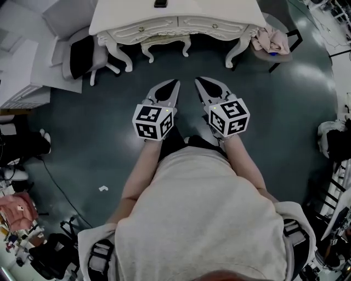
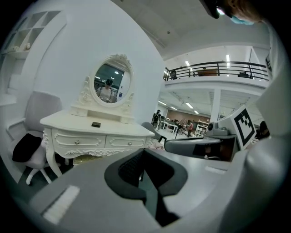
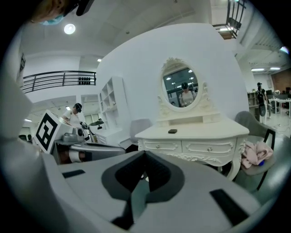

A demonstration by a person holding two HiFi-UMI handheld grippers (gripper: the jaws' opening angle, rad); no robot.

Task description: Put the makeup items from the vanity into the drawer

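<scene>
A white carved vanity (image 1: pixel 175 22) stands ahead at the top of the head view, with an oval mirror (image 2: pixel 112 83) on it. One small black makeup item (image 1: pixel 160 3) lies on its top; it is also in the left gripper view (image 2: pixel 96 124) and the right gripper view (image 3: pixel 172 131). Two drawers with small knobs (image 3: pixel 209 149) sit closed in the front. My left gripper (image 1: pixel 176 82) and right gripper (image 1: pixel 197 81) are side by side over the floor, short of the vanity. Both are shut and hold nothing.
A grey chair with a black cloth (image 1: pixel 82 55) stands left of the vanity. Another chair with a pink cloth (image 1: pixel 271 39) is at its right. White shelving (image 1: pixel 22 82) is at the left. Cables and bags (image 1: pixel 22 214) lie on the dark floor behind.
</scene>
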